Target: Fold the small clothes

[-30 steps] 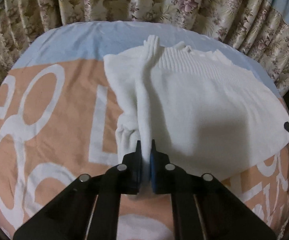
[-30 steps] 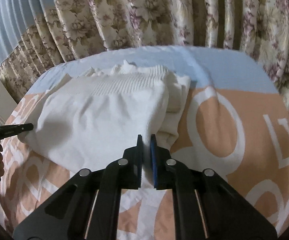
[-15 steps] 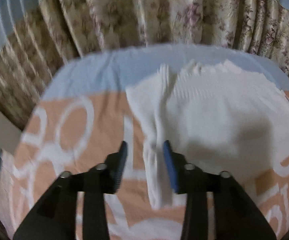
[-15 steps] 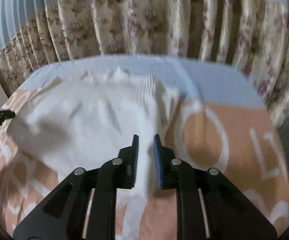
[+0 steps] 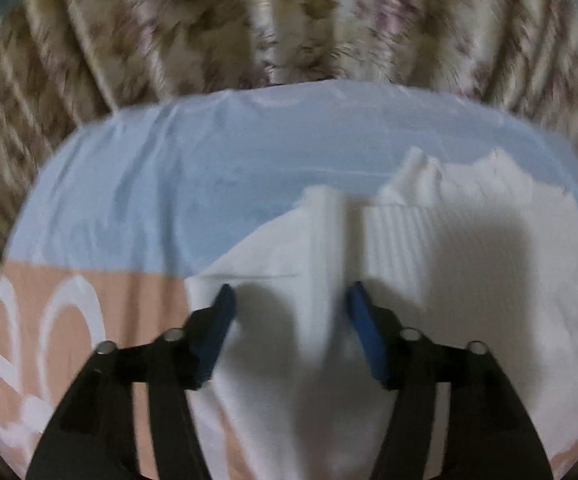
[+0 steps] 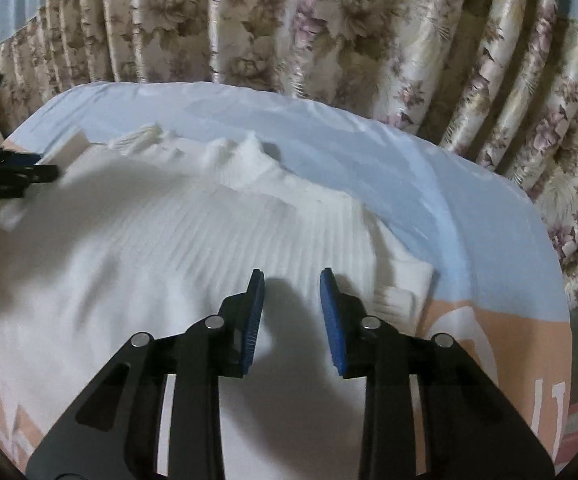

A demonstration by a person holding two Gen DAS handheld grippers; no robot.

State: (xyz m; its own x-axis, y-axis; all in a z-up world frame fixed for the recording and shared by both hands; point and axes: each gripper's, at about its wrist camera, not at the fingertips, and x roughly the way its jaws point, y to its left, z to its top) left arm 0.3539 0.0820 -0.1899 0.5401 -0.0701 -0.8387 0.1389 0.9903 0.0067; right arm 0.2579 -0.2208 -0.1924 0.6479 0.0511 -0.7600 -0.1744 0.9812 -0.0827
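- Your left claw (image 5: pixel 289 300) stands wide apart and holds nothing; its blue pads (image 5: pixel 221 320) sit on either side of a raised fold ridge in the white garment (image 5: pixel 449 280), above the cloth rather than pinching it.
- That view is blurred, so you cannot tell whether the pads touch the fabric.
- The white garment lies on the bed sheet (image 5: pixel 149 200), mostly on the pale blue band and reaching down onto the peach part with white lettering; its ribbed section runs across the middle.
- From the right wrist view, the white garment (image 6: pixel 149 248) spreads from the left edge to the folded sleeve end at the right, near the peach band of the bed sheet (image 6: pixel 429 184).
- Your right claw (image 6: pixel 292 288) is parted to a middling width and empty, its pads (image 6: pixel 331 312) hovering over the ribbed part, near the garment's right edge.
- Floral curtains (image 6: pixel 329 28) hang behind the bed.
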